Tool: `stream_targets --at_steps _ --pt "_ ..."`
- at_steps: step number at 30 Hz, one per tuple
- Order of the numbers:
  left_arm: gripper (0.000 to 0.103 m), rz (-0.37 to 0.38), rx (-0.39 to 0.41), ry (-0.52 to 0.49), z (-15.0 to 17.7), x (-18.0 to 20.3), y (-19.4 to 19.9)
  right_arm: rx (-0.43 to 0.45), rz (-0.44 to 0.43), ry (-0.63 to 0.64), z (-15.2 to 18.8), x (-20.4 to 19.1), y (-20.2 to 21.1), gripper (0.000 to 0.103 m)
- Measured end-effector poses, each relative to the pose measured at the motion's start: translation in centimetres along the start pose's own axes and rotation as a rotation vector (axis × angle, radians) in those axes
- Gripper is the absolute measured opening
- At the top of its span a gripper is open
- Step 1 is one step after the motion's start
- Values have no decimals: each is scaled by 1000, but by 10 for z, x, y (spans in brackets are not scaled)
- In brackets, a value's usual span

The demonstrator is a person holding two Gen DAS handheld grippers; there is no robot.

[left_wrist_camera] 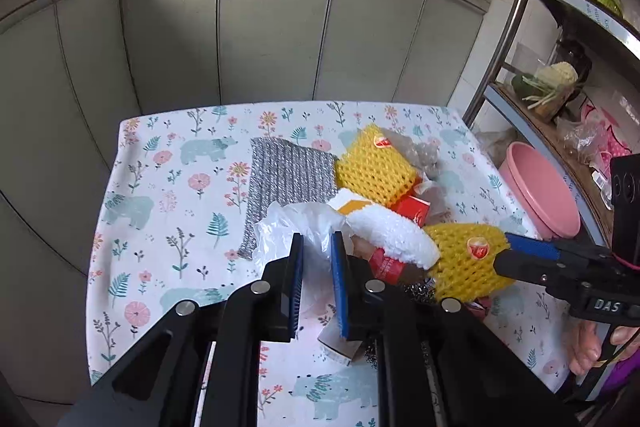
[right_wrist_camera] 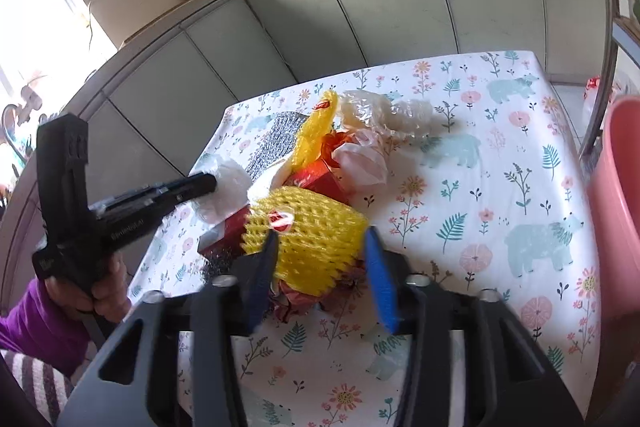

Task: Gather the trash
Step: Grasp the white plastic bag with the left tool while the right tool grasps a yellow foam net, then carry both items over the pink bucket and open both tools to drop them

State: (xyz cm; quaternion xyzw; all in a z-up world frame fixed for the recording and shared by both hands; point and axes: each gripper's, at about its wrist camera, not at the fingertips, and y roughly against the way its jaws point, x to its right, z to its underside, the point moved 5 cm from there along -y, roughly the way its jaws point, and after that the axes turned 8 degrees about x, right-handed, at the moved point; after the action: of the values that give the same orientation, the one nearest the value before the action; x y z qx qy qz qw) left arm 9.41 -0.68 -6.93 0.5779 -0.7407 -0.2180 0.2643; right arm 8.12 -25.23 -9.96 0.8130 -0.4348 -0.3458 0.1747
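A heap of trash lies on the floral tablecloth (left_wrist_camera: pixel 168 195). My left gripper (left_wrist_camera: pixel 316 247) has its blue pads closed on the crumpled white plastic bag (left_wrist_camera: pixel 296 223); from the right wrist view its tip (right_wrist_camera: pixel 212 183) is buried in that bag (right_wrist_camera: pixel 228 187). My right gripper (right_wrist_camera: pixel 320 243) is shut on a yellow foam net (right_wrist_camera: pixel 316 231) with a red sticker, one pad pressing each side; the left wrist view shows it (left_wrist_camera: pixel 502 251) clamped on the net's edge (left_wrist_camera: pixel 460 263). A second yellow net (left_wrist_camera: pixel 376 167), a white foam net (left_wrist_camera: pixel 392 235) and red cartons (left_wrist_camera: pixel 412 211) lie in the pile.
A silvery grey cloth (left_wrist_camera: pixel 288 179) lies behind the bag, and clear wrap (right_wrist_camera: pixel 384 115) lies at the pile's far side. A pink basin (left_wrist_camera: pixel 540 195) stands off the table's right edge by a metal shelf rack (left_wrist_camera: pixel 516 7). Grey cabinets (left_wrist_camera: pixel 260 27) stand behind.
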Motion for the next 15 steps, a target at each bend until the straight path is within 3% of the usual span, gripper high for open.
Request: stream_targets --at_steps 1,4,15 --pt "13 -2 7 3 -1 -2 2 0 0 -2 0 0 1 15" --pt "12 -4 24 11 -4 -5 8 21 -8 4 -2 -1 9 7" --pt "12 10 102 5 -22 0 37 151 -11 27 -21 -6 56 5"
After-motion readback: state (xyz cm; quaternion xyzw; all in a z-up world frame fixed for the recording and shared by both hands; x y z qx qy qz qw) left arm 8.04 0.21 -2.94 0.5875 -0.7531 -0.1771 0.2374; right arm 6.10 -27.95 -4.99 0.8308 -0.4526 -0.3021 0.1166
